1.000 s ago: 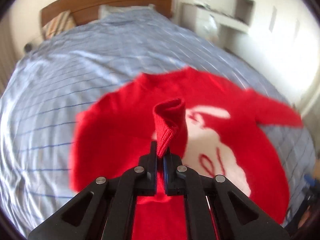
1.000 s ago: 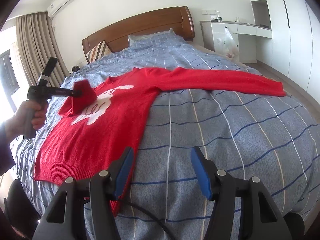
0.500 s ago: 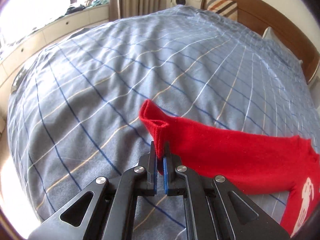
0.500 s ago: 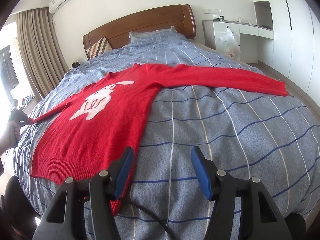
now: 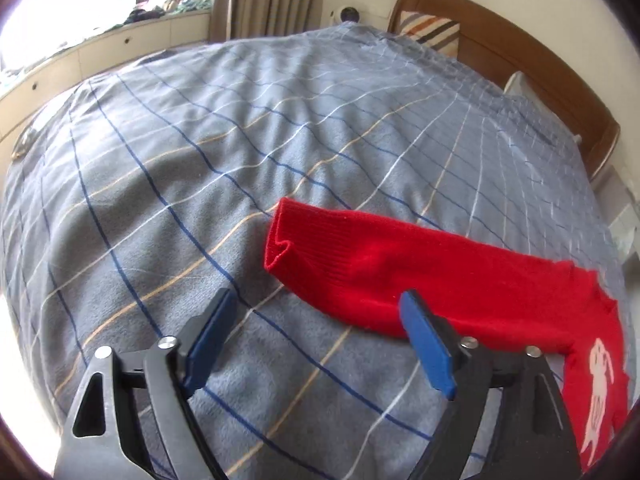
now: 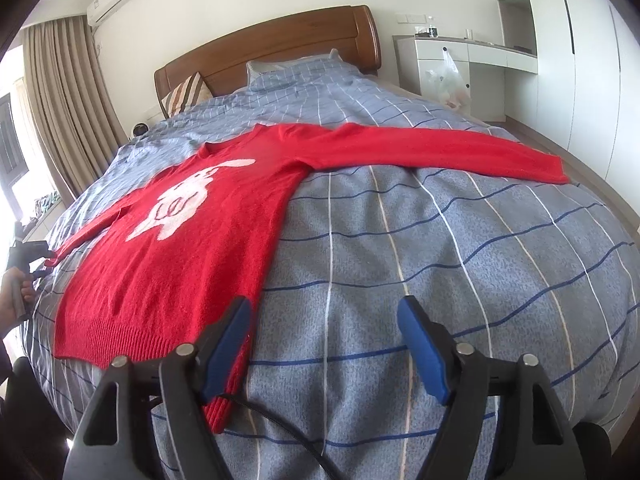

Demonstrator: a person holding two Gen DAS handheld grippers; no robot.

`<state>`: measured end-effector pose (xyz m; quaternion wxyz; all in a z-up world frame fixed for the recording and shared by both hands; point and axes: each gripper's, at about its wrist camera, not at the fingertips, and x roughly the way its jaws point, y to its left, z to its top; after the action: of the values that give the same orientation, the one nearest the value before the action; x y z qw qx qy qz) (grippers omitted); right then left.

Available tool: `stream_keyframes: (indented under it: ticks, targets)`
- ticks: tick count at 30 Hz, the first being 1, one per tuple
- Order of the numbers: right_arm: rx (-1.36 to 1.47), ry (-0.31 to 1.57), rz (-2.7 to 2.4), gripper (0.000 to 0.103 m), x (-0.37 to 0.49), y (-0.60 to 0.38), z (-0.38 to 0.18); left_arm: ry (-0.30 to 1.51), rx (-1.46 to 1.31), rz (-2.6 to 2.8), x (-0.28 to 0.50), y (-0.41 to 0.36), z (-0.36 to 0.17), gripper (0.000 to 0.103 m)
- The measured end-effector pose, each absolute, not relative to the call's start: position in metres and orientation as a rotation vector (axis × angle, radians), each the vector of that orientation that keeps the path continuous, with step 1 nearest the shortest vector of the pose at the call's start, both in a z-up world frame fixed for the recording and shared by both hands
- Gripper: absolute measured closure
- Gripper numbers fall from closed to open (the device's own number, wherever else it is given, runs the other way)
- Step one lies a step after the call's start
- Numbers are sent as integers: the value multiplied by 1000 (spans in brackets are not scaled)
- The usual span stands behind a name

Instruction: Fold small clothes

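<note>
A red sweater [image 6: 192, 240] with a white rabbit print lies flat on the bed, both sleeves spread out to the sides. In the left wrist view its sleeve [image 5: 400, 268] lies on the cover, the cuff just ahead of my left gripper [image 5: 316, 340], which is open and empty. My right gripper [image 6: 324, 348] is open and empty above the bed, its left pad over the sweater's hem corner. The left gripper also shows in the right wrist view [image 6: 36, 256], at the sleeve cuff on the far left.
The bed [image 6: 460, 260] has a blue-grey checked cover, a wooden headboard [image 6: 280, 48], a striped cushion [image 6: 188, 94]. A white desk and cupboards [image 6: 480, 60] stand right. Curtains and a window ledge [image 5: 120, 44] are on the left side.
My left gripper carried the sleeve cuff off the sweater's body out to the left side, laid it flat on the cover and opened. The right gripper has stayed still.
</note>
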<state>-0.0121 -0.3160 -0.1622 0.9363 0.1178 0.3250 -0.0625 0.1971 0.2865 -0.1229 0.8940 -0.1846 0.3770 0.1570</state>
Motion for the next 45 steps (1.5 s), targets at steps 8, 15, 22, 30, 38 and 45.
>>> stream_keyframes:
  ticks: [8,15,22,30,38,45]
  targets:
    - [262,663,-138,24,-9,-320,-165,814,-164,-1,174,178,-122,6]
    - [253,647,-159,24,-13,-320,-162,888,-119,-4,206,143,-165,0]
    - [279,654,-149,24,-11,-324,-164,819,-57,19,190,138,-166,0]
    - [272,659,-138,24,-9,-322,-165,810,-64,16,189,139,-169,0]
    - [231,678,-123,24,-6,-312,-166,810,-62,17,189,139,-169,0]
    - [235,680,-118,23,-7,-314,-167,810,-62,17,189,139,-169,0]
